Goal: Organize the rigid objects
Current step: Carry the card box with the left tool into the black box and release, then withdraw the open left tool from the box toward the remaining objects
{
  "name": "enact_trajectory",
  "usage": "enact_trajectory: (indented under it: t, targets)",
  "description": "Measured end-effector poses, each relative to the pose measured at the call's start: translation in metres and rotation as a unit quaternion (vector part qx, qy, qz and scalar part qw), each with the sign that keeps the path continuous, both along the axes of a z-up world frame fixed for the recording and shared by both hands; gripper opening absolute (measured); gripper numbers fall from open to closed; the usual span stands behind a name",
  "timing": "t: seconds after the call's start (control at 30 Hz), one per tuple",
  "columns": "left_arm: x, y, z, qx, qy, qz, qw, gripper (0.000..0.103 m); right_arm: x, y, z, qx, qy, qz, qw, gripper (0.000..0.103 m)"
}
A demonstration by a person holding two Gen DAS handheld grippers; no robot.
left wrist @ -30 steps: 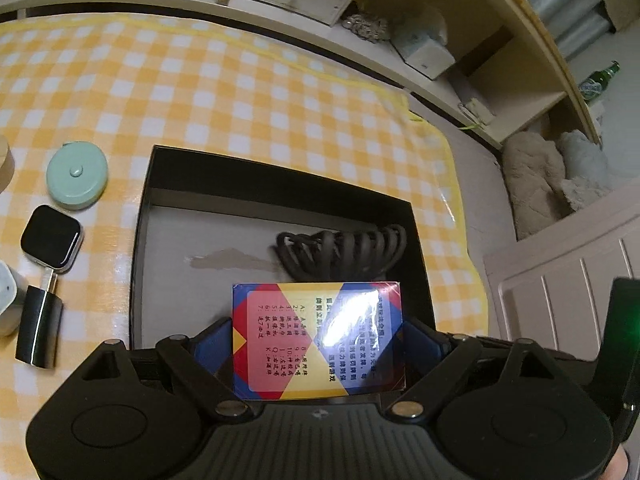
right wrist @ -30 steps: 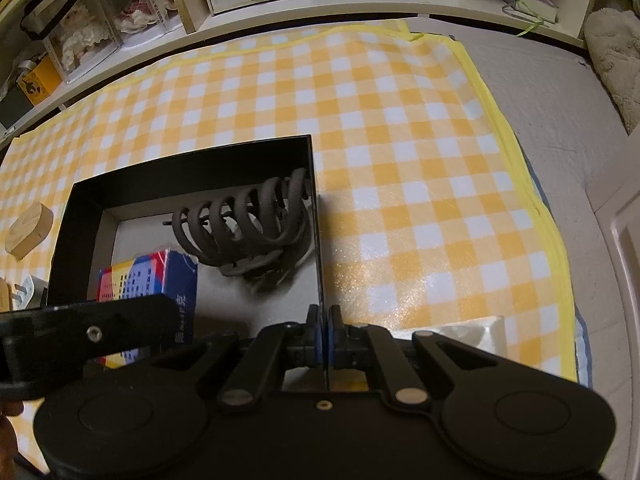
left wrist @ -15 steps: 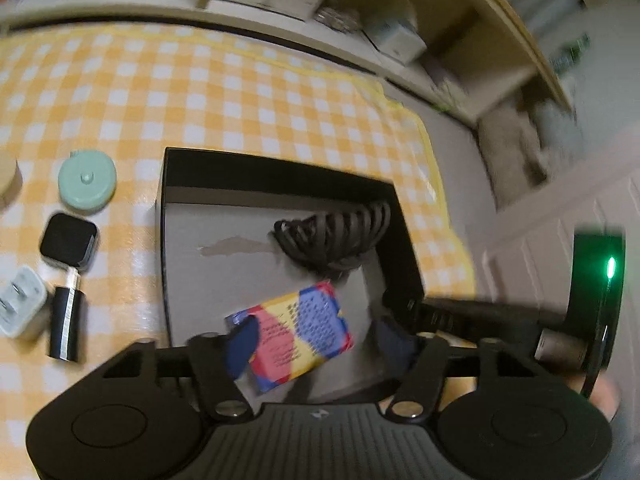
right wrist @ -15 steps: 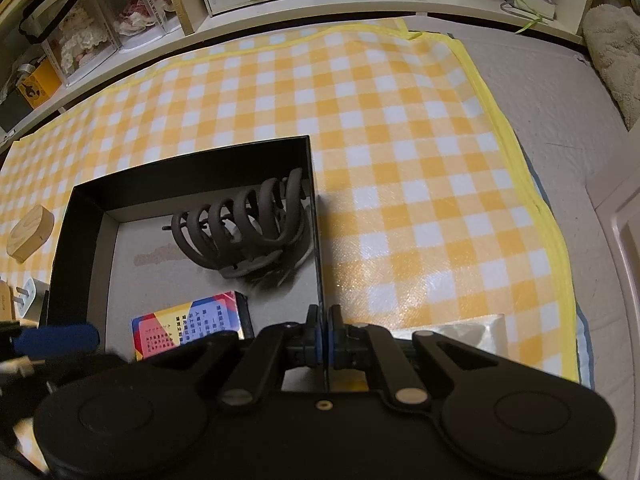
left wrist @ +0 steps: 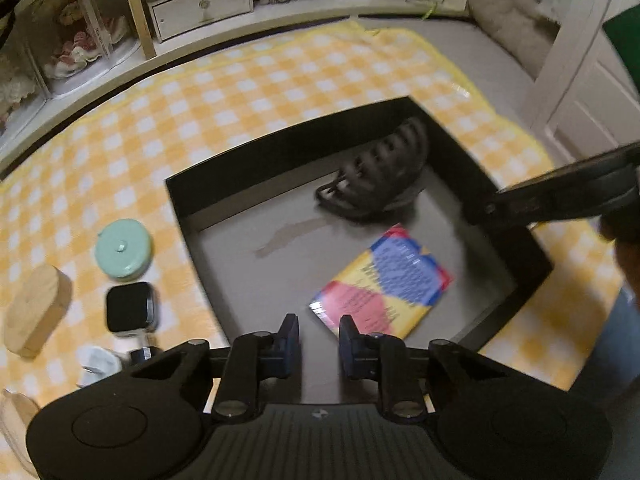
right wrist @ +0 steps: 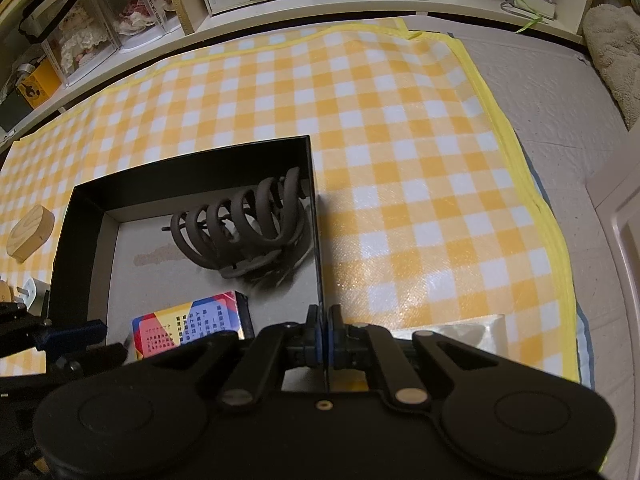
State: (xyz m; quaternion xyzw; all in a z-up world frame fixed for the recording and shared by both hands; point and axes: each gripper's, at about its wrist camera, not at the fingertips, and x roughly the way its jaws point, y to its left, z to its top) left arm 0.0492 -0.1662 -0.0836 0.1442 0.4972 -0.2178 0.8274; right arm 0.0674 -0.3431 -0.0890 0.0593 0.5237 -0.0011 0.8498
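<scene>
Checked cloth point(right wrist: 400, 128) fills both views under shelves. At centre sits the box point(left wrist: 280, 160); its wall is pinched by the right gripper point(right wrist: 322, 340), likely to steady it. Inside lie the hair clip point(left wrist: 380, 172) and card pack point(left wrist: 384, 284). Left gripper point(left wrist: 319, 344), bottom centre, has drawn together, empty. Small items wait lower left.

Surface: grey floor point(right wrist: 552, 92), carrying a yellow-and-white checked mat point(right wrist: 380, 120).
On mat, centre: black box point(left wrist: 516, 240).
On mat, 9 o'clock of box: mint round case point(left wrist: 123, 249), black square device point(left wrist: 129, 312), wooden block point(left wrist: 34, 316), white plug point(left wrist: 98, 364).
</scene>
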Motion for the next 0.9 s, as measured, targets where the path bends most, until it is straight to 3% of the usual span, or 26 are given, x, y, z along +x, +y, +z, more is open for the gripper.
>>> enact_trajectory:
  t: [0.3, 0.53, 0.9]
  targets:
    - [0.001, -0.023, -0.011, 0.065, -0.014, -0.074, 0.9951, 0.015, 0.000, 0.000, -0.001, -0.002, 0.001, 0.000, 1.000, 0.004]
    - [0.006, -0.030, -0.013, 0.012, -0.027, -0.061, 0.9977, 0.016, 0.000, 0.001, 0.000, -0.003, 0.001, 0.001, 1.000, 0.004]
    - [-0.001, -0.036, -0.018, -0.033, 0.020, -0.065, 0.9971, 0.011, 0.000, 0.002, 0.000, -0.003, 0.001, 0.003, 1.000, 0.004]
